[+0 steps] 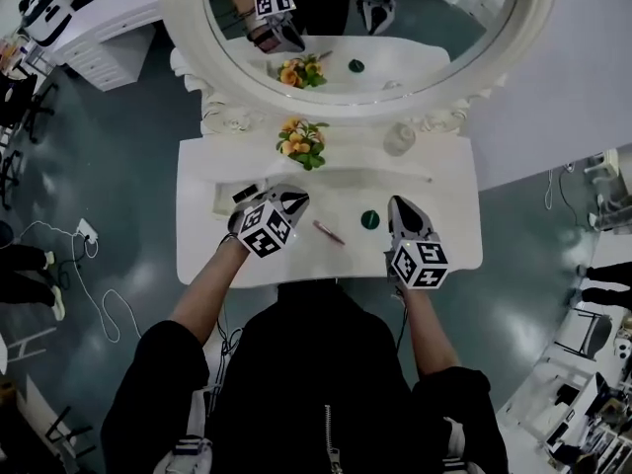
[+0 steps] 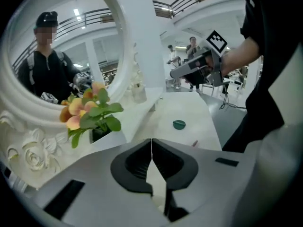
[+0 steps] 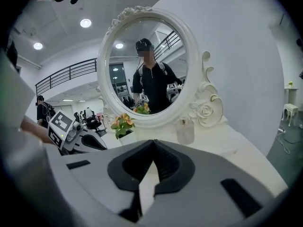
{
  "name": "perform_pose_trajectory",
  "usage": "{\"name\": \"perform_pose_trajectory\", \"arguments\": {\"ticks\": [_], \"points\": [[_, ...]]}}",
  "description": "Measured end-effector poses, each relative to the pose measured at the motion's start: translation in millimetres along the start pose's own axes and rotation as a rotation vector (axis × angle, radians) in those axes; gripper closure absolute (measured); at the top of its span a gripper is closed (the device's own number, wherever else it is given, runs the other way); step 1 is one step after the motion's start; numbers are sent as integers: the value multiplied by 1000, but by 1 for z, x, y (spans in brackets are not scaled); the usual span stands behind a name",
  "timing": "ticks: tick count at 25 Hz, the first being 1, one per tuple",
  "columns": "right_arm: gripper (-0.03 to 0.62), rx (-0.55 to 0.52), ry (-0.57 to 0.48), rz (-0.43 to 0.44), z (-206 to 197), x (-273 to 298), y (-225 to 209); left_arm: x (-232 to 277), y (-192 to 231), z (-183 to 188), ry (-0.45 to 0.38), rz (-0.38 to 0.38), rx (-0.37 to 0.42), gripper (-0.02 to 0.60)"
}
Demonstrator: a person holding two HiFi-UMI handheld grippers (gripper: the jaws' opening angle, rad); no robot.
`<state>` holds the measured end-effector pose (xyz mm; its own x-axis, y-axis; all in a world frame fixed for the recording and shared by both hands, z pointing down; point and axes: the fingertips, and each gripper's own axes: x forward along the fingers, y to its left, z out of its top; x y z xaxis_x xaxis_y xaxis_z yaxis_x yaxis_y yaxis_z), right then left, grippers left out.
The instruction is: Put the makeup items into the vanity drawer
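Observation:
On the white vanity top (image 1: 449, 235) lie a small green round compact (image 1: 370, 219) and a thin pink stick (image 1: 329, 232), both between my two grippers. My left gripper (image 1: 299, 199) is shut and holds nothing, just left of the pink stick. In the left gripper view its jaws (image 2: 151, 142) meet, with the compact (image 2: 179, 124) ahead on the top. My right gripper (image 1: 400, 202) is also shut and holds nothing, right of the compact; its own view shows the jaws (image 3: 152, 143) touching at the tips. No drawer shows plainly.
A pot of orange flowers (image 1: 301, 142) and a clear glass bottle (image 1: 398, 138) stand on the raised back shelf under the oval mirror (image 1: 360, 102). A small black thing (image 1: 244, 194) lies by the left gripper. Cables (image 1: 99, 294) trail on the floor to the left.

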<state>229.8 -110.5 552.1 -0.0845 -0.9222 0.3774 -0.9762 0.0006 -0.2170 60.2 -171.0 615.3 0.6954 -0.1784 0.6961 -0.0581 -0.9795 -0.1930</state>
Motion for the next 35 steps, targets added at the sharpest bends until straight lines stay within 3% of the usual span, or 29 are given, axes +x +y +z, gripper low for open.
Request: {"name": "perform_pose_trajectory", "arguments": {"ticks": [11,12,14,17,28,31,35], "points": [[589,57,20,-61,-22,-22,-22,54,-74,-19,162,-274,365,553],[589,60,22,-64,-23,-23,-24,59,-81,-24,185,-305,384,534],[589,66,27,-72,-26,-25,-27,67,-93,-32,228,-362,419,424],[589,74,38,-84,-31,-28,-33,79,-106,-41,267,-409,491,408],[589,110,51,-143,-43,-46,-55,107,-128,-59,355,-522,568,454],[589,121,54,-155,-46,-50,-60,108,-132,-62,364,-532,563,517],[589,126,59,-157,-48,-51,-62,108,-131,-59,343,-509,538,517]]}}
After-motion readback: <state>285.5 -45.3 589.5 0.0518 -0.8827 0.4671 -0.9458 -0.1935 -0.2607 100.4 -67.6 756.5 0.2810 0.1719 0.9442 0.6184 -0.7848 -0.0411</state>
